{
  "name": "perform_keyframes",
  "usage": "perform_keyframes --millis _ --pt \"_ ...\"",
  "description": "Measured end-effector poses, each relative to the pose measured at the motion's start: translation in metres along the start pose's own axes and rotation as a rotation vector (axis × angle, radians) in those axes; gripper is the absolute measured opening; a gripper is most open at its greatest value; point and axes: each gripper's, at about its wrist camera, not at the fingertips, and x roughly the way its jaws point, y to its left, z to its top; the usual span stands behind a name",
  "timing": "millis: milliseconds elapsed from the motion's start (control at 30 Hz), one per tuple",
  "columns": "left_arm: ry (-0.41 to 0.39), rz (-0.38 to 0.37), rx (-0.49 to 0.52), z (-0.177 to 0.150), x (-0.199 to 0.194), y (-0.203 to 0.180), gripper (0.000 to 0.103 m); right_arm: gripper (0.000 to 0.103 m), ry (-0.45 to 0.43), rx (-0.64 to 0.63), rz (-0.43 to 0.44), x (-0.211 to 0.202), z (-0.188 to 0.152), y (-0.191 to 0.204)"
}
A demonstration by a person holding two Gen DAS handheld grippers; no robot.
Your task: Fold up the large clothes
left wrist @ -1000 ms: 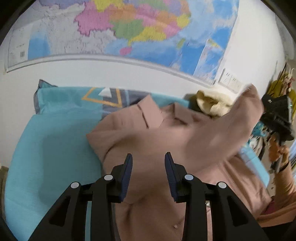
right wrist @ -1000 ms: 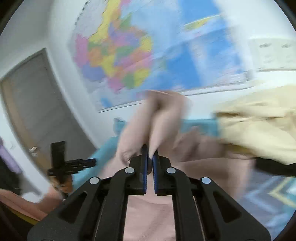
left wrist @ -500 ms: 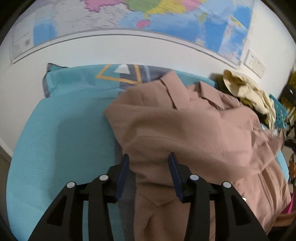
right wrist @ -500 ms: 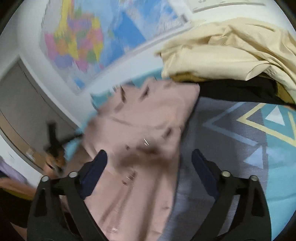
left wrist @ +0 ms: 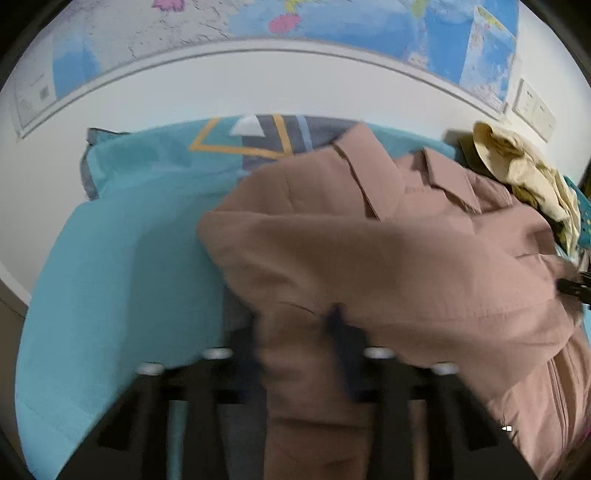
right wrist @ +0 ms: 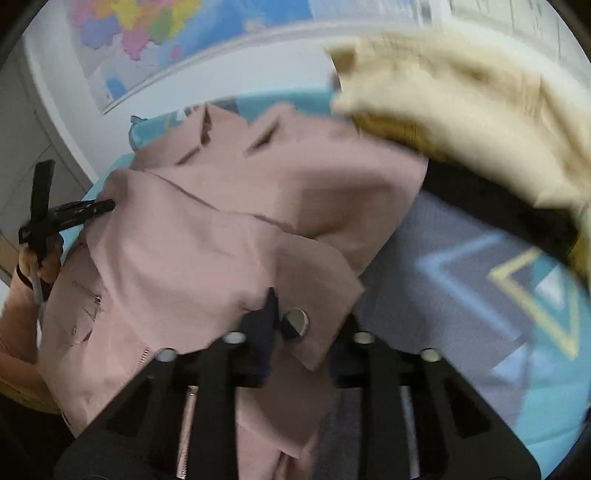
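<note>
A large dusty-pink jacket [left wrist: 388, 258] lies on a teal bedspread [left wrist: 122, 295], collar toward the wall, one sleeve folded across its front. My left gripper [left wrist: 295, 332] is open, its fingers low against the jacket's left side, with cloth lying between and over them. In the right wrist view the jacket [right wrist: 207, 240] fills the middle. My right gripper [right wrist: 306, 328] is open over the sleeve cuff with its metal snap button [right wrist: 294, 323]; cloth covers the right finger. The left gripper shows at the far left of that view [right wrist: 74, 210].
A cream garment [right wrist: 461, 110] on dark clothing [right wrist: 491, 206] is piled at the bed's right by the wall; it also shows in the left wrist view [left wrist: 524, 177]. A wall map [left wrist: 332, 26] hangs above. The bedspread has a grey patch with yellow lines [right wrist: 517, 280].
My right gripper opened and let go of the sleeve, which now lies across the jacket, then came down over the cuff. My left gripper moved forward and down into the jacket's edge.
</note>
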Motion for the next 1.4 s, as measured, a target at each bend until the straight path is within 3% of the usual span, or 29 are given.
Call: perform_keyframes --millis 67,267,333,467,533,633,700,733,867,1000,1067,1167,1267,1400 --pt "-0.009 -0.007 -0.040 0.005 -0.003 0.007 0.011 0.014 -0.081 -0.027 0.007 -0.027 0.010 0.005" --pt "-0.058 0.026 -0.133 0.018 -0.009 0.027 0.006 0.014 -0.261 -0.053 0.011 -0.053 0.054 0.009" --pt "-0.056 0.043 -0.167 0.018 -0.007 0.035 0.006 0.014 -0.236 -0.025 0.020 -0.035 0.065 0.003" --pt "-0.019 0.062 -0.201 0.010 0.001 0.048 0.006 0.018 -0.058 0.096 0.066 0.032 0.067 -0.024" --pt "-0.015 0.067 -0.203 0.007 -0.001 0.051 0.007 0.032 -0.009 0.138 0.036 0.050 0.057 -0.035" --pt "-0.043 0.077 -0.189 0.005 -0.014 0.051 0.012 0.040 -0.033 0.160 0.010 0.044 0.051 -0.042" --pt "-0.070 0.050 -0.167 0.004 -0.026 0.047 0.023 0.047 -0.077 0.168 -0.008 0.028 0.051 -0.044" --pt "-0.072 0.042 -0.161 0.003 -0.031 0.045 0.034 0.050 -0.113 0.166 -0.028 0.015 0.051 -0.043" --pt "-0.093 -0.013 -0.069 -0.005 -0.047 0.022 0.046 0.052 -0.178 0.108 -0.019 -0.014 0.043 -0.029" --pt "-0.083 -0.061 0.026 -0.019 -0.046 -0.006 0.052 0.050 -0.112 -0.010 -0.004 0.002 0.038 0.001" --pt "-0.045 -0.031 0.056 -0.024 -0.034 -0.016 0.052 0.050 -0.045 -0.050 -0.005 0.026 0.036 0.009" --pt "-0.003 0.024 0.062 -0.027 -0.017 -0.017 0.055 0.048 0.015 -0.010 -0.016 0.056 0.036 0.003" --pt "0.001 0.050 0.041 -0.028 -0.009 -0.009 0.062 0.048 0.005 0.010 -0.016 0.058 0.038 0.001" --pt "-0.015 0.052 0.008 -0.031 -0.017 -0.002 0.062 0.050 -0.030 0.009 0.007 0.037 0.036 0.008"
